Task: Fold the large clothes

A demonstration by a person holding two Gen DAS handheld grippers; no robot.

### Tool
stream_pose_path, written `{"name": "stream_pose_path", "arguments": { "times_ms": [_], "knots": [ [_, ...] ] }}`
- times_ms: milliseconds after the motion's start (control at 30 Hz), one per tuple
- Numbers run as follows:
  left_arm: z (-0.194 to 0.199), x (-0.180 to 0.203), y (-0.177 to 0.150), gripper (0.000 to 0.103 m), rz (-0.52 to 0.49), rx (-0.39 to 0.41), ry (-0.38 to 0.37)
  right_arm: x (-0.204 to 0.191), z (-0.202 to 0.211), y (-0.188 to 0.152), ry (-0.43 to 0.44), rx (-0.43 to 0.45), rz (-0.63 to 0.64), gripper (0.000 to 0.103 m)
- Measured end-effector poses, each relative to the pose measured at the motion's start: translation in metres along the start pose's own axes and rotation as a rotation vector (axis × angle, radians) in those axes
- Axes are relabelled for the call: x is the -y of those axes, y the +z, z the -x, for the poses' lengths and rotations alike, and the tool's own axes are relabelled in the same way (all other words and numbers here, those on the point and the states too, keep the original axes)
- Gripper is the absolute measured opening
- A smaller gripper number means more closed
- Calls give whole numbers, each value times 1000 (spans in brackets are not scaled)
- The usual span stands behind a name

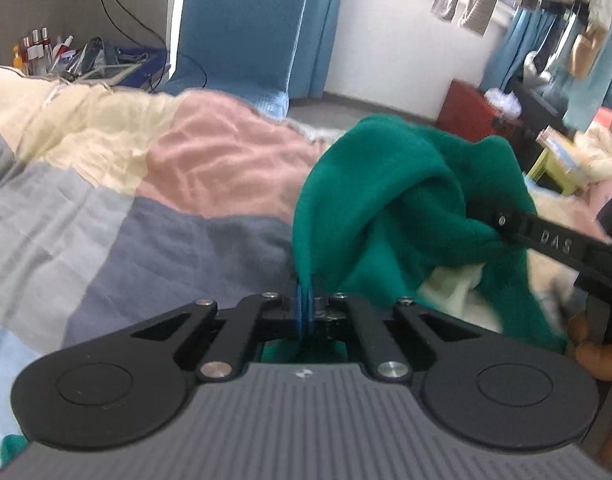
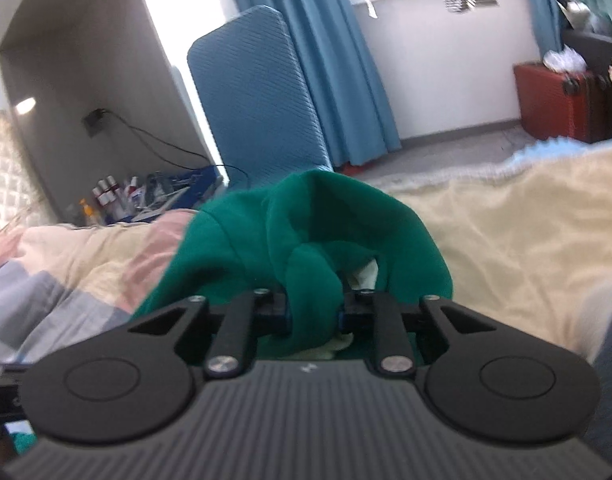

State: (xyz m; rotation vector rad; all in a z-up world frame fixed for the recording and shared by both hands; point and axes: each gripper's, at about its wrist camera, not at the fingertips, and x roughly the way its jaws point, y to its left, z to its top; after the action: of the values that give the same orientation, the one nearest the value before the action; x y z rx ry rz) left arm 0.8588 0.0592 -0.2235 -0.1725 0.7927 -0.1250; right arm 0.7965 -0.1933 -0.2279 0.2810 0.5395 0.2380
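A bunched green garment (image 1: 390,204) with a pale lining lies on the patchwork quilt (image 1: 154,208) of a bed. My left gripper (image 1: 305,304) is shut on a thin edge of this green cloth, its blue pads pressed together around it. In the left wrist view the right gripper's black finger (image 1: 546,240) reaches into the cloth from the right, with a hand behind it. In the right wrist view my right gripper (image 2: 314,314) is shut on a thick fold of the green garment (image 2: 306,232), which rises in a hump just ahead.
The quilt (image 2: 506,240) spreads left and right of the garment. Beyond the bed stand a blue padded panel (image 2: 258,100), blue curtains (image 2: 338,60), a red suitcase (image 2: 554,100) and a cluttered corner with bottles (image 1: 38,50). Clothes hang at the window.
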Motion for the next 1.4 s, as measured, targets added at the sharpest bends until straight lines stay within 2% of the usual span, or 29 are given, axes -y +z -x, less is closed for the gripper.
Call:
{"name": "stream_pose_path", "arguments": {
  "times_ms": [200, 333, 500, 667, 767, 900, 1000, 1100, 1233, 1300, 1400],
  "knots": [
    [56, -7, 9, 3, 22, 48, -31, -41, 56, 32, 99, 46, 165, 20],
    [100, -3, 4, 3, 13, 72, -58, -59, 102, 37, 137, 107, 180, 20],
    [169, 4, -19, 3, 9, 123, -75, -80, 173, 32, 164, 191, 196, 20],
    [256, 14, -65, 3, 22, 189, -62, -104, 266, 8, 172, 291, 272, 20],
    [311, 23, -105, 3, 30, 227, -50, -111, 321, -9, 171, 338, 273, 20],
    [374, 26, -166, 0, 96, 261, -56, -116, 386, -43, 173, 365, 246, 19],
    [414, 26, -210, 0, 128, 306, -89, -116, 424, -81, 177, 343, 232, 19],
    [433, 26, -251, 0, 140, 278, -106, -113, 443, -129, 169, 265, 216, 20],
    [440, 18, -303, 0, 190, 241, -132, -107, 447, -186, 146, 129, 188, 20],
    [439, 13, -323, 0, 216, 232, -148, -107, 443, -213, 121, 54, 213, 20],
    [427, 2, -346, 0, 239, 214, -162, -105, 435, -235, 73, -39, 229, 20]
  ]
}}
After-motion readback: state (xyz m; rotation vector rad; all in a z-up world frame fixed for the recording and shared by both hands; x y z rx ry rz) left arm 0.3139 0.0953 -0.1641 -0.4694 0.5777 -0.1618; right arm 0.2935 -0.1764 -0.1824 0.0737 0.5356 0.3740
